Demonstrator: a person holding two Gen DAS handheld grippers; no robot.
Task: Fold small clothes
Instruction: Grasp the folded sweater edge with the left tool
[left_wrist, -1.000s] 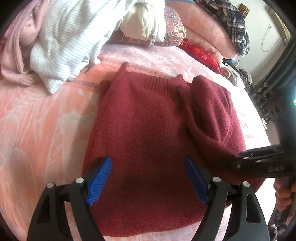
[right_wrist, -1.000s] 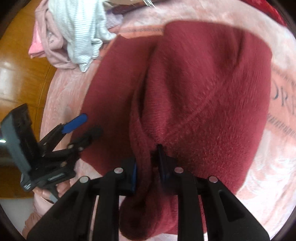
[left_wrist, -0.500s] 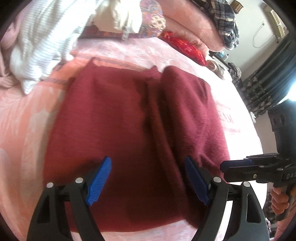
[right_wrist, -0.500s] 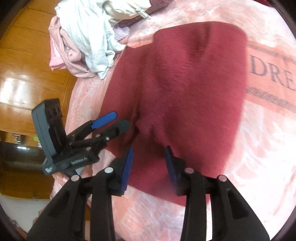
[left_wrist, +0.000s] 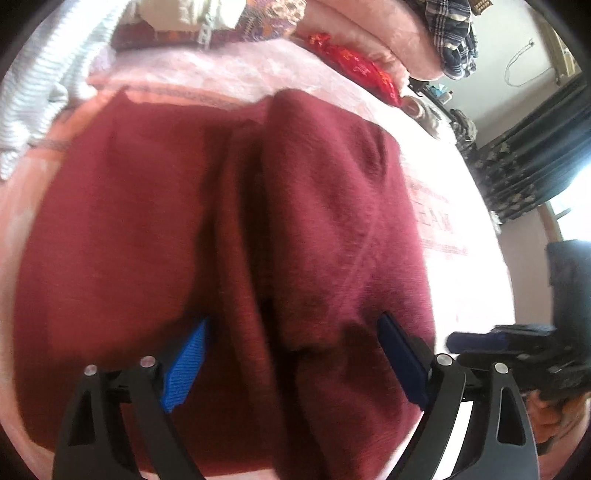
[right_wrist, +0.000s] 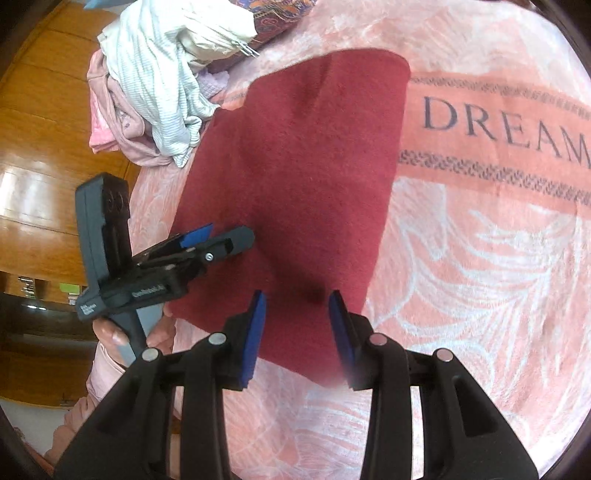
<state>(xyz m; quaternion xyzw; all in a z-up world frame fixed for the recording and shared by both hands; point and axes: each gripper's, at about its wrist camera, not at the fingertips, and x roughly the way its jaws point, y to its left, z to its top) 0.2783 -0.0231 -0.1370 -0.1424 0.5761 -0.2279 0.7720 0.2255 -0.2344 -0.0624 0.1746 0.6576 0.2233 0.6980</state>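
The dark red sweater (right_wrist: 295, 177) is laid flat on the pink bed blanket (right_wrist: 480, 277), filling the centre of both views, one side already folded inward. The left tool (left_wrist: 291, 362) is opening wide above the near hem, nothing clamped. The right tool (right_wrist: 297, 332) is held partly apart over the lower edge, gripping nothing. The next fold is best started by pinching both hem corners evenly, so the knit is kept square.
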